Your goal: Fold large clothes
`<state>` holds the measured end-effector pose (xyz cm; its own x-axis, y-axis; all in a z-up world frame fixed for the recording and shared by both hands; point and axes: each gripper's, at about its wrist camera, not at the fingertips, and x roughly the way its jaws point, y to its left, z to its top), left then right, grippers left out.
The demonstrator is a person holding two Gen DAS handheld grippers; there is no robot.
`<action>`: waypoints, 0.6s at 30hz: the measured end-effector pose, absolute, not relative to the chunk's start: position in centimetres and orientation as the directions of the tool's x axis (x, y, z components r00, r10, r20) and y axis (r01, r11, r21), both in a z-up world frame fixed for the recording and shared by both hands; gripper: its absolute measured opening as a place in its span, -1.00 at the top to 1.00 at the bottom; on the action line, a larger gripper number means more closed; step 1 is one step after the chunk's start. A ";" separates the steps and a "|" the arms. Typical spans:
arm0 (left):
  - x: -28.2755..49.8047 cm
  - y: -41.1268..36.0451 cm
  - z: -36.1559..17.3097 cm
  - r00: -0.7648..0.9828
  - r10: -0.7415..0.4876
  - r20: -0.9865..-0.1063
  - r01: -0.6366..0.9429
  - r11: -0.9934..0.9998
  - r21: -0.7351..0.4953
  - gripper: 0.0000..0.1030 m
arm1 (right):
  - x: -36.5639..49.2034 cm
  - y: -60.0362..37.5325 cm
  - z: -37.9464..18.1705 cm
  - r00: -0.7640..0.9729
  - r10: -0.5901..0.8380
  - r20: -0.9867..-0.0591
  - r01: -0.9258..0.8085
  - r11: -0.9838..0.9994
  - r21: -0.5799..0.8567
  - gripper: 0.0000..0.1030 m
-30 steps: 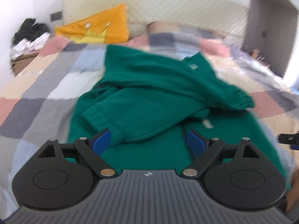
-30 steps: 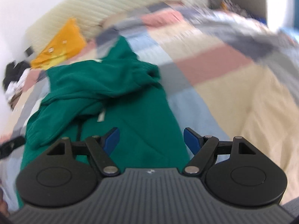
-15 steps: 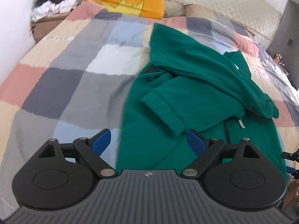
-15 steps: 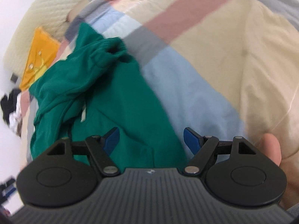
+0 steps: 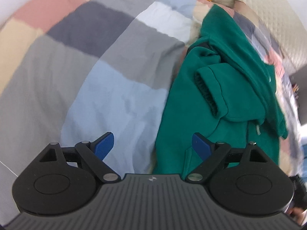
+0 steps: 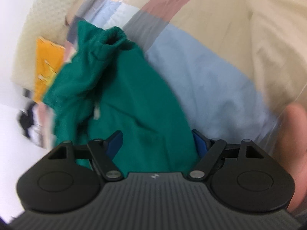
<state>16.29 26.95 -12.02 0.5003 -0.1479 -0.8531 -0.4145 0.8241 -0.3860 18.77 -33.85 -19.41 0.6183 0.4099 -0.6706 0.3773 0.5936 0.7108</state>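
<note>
Green hoodie (image 5: 220,103) lies bunched on the patchwork bedspread (image 5: 107,80), the left gripper (image 5: 151,145) spread wide over its edge, the right gripper (image 6: 157,141) opening around its hem, so one-sided pulling could crumple it.

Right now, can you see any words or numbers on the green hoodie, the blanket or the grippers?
No readable words or numbers anywhere.
Left gripper: a tiny pale emblem on its grey body, too small to read.
Right gripper: the same tiny emblem, unreadable.
Green hoodie: a small pale tag near the far edge, blurred.
Orange cushion: pale marks, a picture rather than letters.
Checked blanket: plain colour blocks only.
</note>
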 end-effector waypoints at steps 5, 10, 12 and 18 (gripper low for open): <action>16.3 27.2 -12.9 0.487 -0.197 -0.851 -0.419 0.802 -0.425 -0.77 | 18.4 -33.3 -18.5 0.641 0.451 -0.621 0.315 0.583 0.749 -0.54; 17.2 26.7 -13.3 0.465 -0.210 -0.860 -0.408 0.811 -0.419 -0.77 | 18.6 -32.8 -18.0 0.644 0.483 -0.593 0.268 0.584 0.766 -0.55; 17.3 26.3 -13.2 0.461 -0.210 -0.863 -0.393 0.823 -0.410 -0.77 | 18.4 -32.9 -18.1 0.648 0.467 -0.602 0.288 0.582 0.761 -0.54; 18.1 25.5 -13.6 0.417 -0.236 -0.878 -0.370 0.838 -0.401 -0.75 | 18.5 -33.3 -19.3 0.624 0.418 -0.660 0.373 0.582 0.722 -0.54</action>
<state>18.13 25.55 -13.64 0.4173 -0.2357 -0.8777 -0.3705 0.8378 -0.4011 18.53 -33.31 -19.28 0.6243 0.4180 -0.6599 0.3733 0.5824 0.7221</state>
